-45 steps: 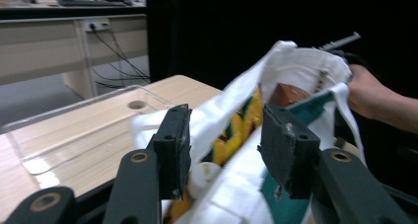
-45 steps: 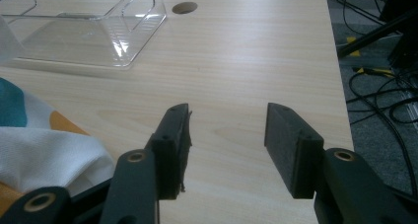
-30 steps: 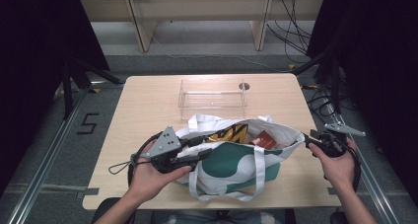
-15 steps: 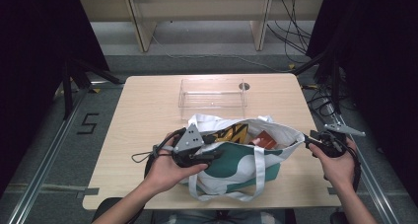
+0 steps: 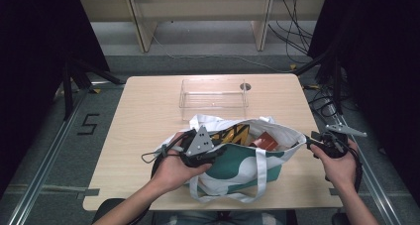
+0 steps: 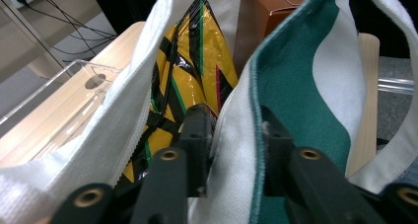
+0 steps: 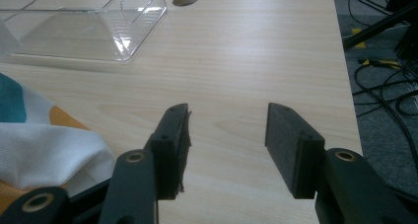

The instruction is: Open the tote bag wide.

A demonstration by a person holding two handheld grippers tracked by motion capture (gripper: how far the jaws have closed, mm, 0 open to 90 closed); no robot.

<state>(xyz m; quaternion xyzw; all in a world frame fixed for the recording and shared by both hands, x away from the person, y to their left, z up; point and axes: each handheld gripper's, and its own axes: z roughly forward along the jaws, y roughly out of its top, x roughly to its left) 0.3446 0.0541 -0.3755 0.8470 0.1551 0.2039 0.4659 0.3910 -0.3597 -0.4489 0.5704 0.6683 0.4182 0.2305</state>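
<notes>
1. The left gripper [image 6: 231,135] is clenching the white-and-green tote bag [image 5: 247,163] by its rim, its jaws having just been closing on the cloth.
2. The right gripper [image 7: 226,135] is idling released over the table [image 7: 256,51], just beside the bag.
3. A yellow-black packet [image 6: 190,71] is sitting inside; a clear box [image 5: 214,92] is lying beyond.

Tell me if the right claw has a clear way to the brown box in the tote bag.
Probably yes. The right claw stands open over bare table beside the tote bag, and the brown box shows in the bag's open mouth; the left claw grips the bag's near rim.
</notes>
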